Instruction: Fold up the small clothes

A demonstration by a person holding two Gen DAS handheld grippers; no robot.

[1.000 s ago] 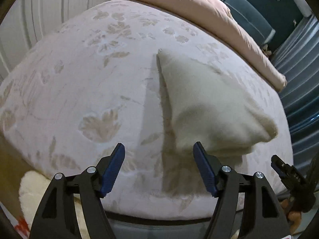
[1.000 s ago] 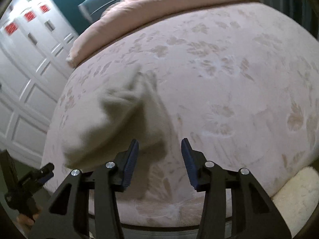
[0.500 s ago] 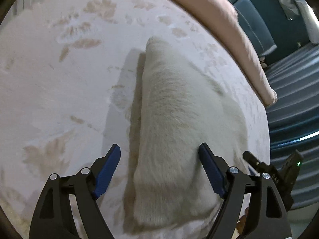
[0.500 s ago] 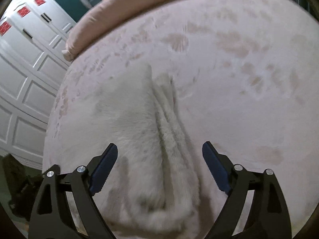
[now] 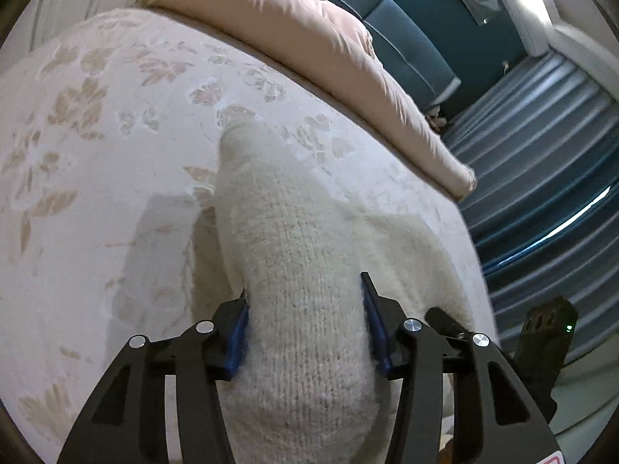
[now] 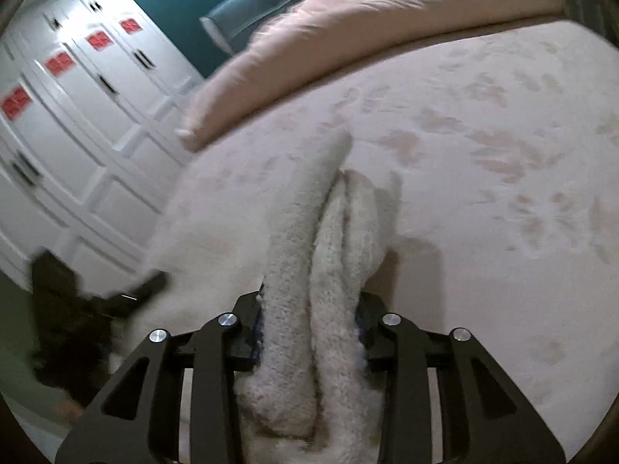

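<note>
A folded cream knitted garment (image 5: 286, 239) lies on the floral bed sheet (image 5: 96, 154). My left gripper (image 5: 305, 328) is shut on one thick folded end of it, the knit bulging between the blue pads. In the right wrist view the same garment (image 6: 329, 232) shows as stacked fuzzy layers, and my right gripper (image 6: 309, 328) is shut on them. The right gripper's black body (image 5: 541, 332) shows at the right edge of the left wrist view. The left gripper (image 6: 96, 301) appears blurred at the left of the right wrist view.
A pink duvet (image 5: 309, 38) is bunched along the far side of the bed, with a teal headboard (image 5: 406, 19) behind it. White panelled wardrobe doors (image 6: 77, 116) stand to one side. Blue pleated curtains (image 5: 541, 154) hang at the other side.
Both grippers moved in from the bed edge onto the garment. Their jaws went from wide open around it to clamped on its folded ends.
</note>
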